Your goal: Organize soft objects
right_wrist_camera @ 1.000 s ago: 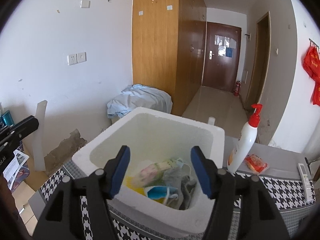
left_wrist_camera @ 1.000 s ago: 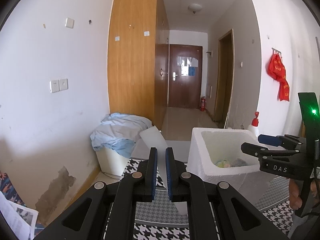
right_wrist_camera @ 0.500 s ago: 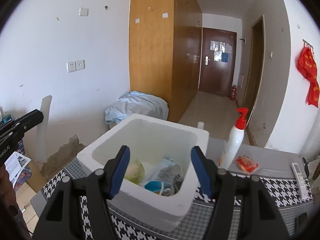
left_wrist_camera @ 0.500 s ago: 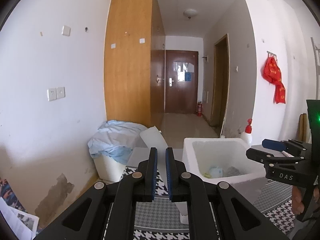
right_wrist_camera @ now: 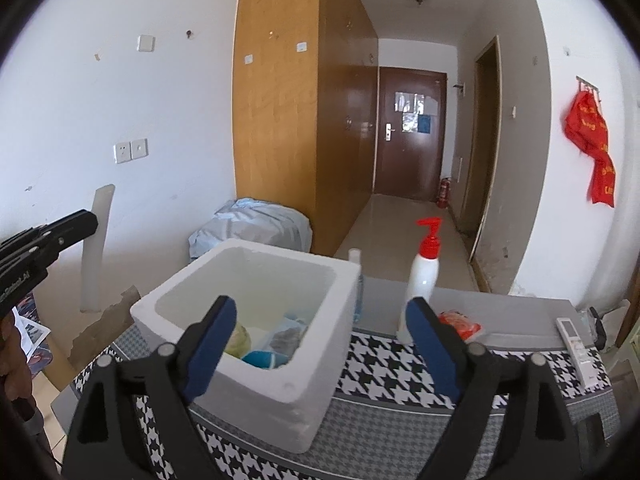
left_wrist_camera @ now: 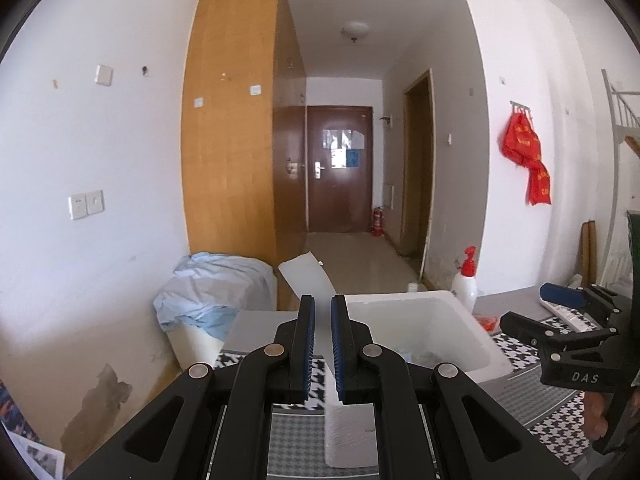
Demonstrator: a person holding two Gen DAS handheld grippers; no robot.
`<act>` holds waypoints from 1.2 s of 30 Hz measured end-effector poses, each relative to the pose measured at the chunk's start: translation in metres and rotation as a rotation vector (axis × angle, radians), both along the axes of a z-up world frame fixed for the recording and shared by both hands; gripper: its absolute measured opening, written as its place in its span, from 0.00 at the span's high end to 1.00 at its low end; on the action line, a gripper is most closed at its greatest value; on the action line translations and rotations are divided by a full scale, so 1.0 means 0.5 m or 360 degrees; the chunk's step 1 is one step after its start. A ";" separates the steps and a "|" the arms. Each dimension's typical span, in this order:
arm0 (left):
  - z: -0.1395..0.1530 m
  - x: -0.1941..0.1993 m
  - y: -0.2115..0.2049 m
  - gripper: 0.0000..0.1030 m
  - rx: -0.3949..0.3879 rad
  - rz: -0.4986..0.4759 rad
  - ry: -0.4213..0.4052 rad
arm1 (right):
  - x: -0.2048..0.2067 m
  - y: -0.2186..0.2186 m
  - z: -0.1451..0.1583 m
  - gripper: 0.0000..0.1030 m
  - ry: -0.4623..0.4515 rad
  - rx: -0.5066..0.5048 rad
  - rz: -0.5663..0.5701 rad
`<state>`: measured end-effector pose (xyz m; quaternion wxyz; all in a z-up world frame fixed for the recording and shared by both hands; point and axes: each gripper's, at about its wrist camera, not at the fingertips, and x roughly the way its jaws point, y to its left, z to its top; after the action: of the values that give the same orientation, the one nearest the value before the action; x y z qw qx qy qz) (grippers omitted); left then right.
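Assessing step: deposit looks complete — both tools stand back from the foam box (right_wrist_camera: 256, 320).
Right gripper (right_wrist_camera: 320, 344): jaws have just been opening, spread wide, nothing between them.
Left gripper (left_wrist_camera: 322, 344): pressed together, empty.
Soft items (right_wrist_camera: 256, 344): piled inside the box on the houndstooth cloth (right_wrist_camera: 384, 368).
Advice: lift clear of the rim before seeking another item — avoid the pump bottle (right_wrist_camera: 422, 276).

Black left gripper (left_wrist_camera: 322, 346), blue pads (left_wrist_camera: 307, 344), silver screws

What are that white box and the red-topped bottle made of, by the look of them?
White box: likely foam polystyrene, with thick matte walls and a pitted rim. Bottle: probably plastic, smooth and slightly glossy, with a moulded red pump.
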<state>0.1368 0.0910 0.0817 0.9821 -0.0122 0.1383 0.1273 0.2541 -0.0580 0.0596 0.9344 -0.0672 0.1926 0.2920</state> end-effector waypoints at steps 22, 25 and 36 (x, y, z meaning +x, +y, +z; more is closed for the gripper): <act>0.006 0.088 -0.070 0.92 0.0006 -0.0212 0.0050 | -0.010 -0.105 -0.013 0.10 -0.0002 -0.0002 -0.0195; 0.003 0.102 -0.079 0.91 0.0005 -0.0227 0.0064 | -0.010 -0.117 -0.013 0.10 -0.0004 -0.0004 -0.0218; -0.017 0.150 -0.086 0.91 -0.0047 -0.0276 0.0140 | -0.003 -0.141 -0.029 0.10 0.0018 -0.0022 -0.0300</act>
<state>0.2117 0.0481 0.0734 0.9821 -0.0090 0.1838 0.0403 0.2526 -0.1284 0.0452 0.9561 -0.0538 0.2054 0.2018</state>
